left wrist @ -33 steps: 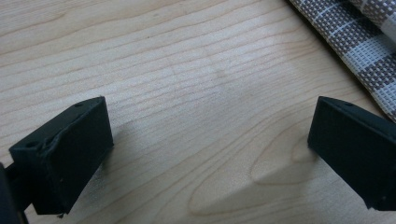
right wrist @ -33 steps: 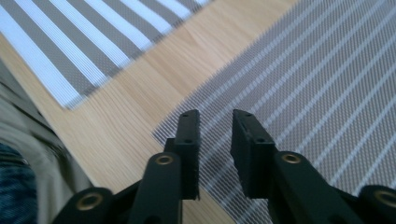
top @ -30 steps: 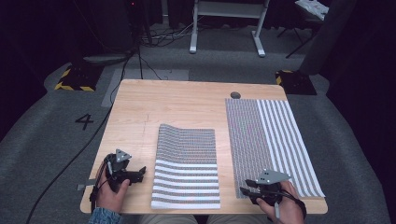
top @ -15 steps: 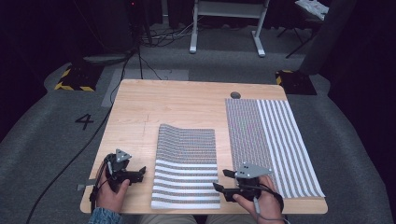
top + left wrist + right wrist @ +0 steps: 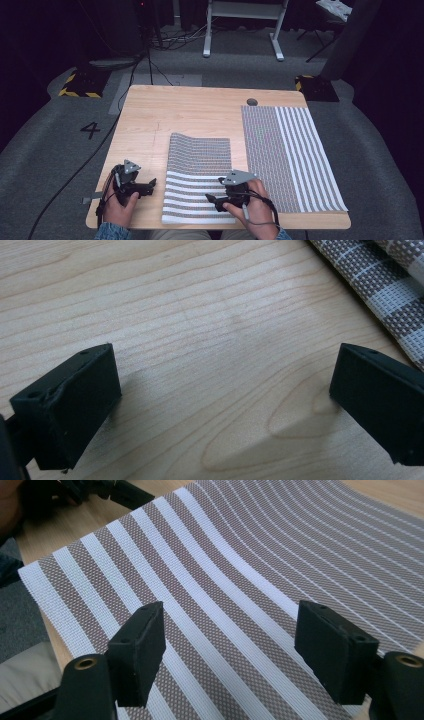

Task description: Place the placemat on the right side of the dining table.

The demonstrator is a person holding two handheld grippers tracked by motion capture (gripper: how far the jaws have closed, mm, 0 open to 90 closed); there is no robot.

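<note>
While our right gripper (image 5: 216,199), jaws just widened, hovers over the striped mat (image 5: 199,172), left gripper (image 5: 150,186) sits apart w/ nothing between, on the surface (image 5: 190,107).

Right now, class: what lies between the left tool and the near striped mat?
Bare wooden table in the high view: the left tool stands just off the near striped mat.

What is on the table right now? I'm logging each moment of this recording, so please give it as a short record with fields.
surface: wooden table
middle mat: striped woven placemat, far end curled up
right mat: second striped placemat, lying flat along the table's right edge
left gripper: over bare wood beside the middle mat, jaws open, nothing between them
right gripper: over the middle mat's near right part, jaws have just been opening, apart above the weave, nothing pinched
table detail: small round hole near the far edge
</note>
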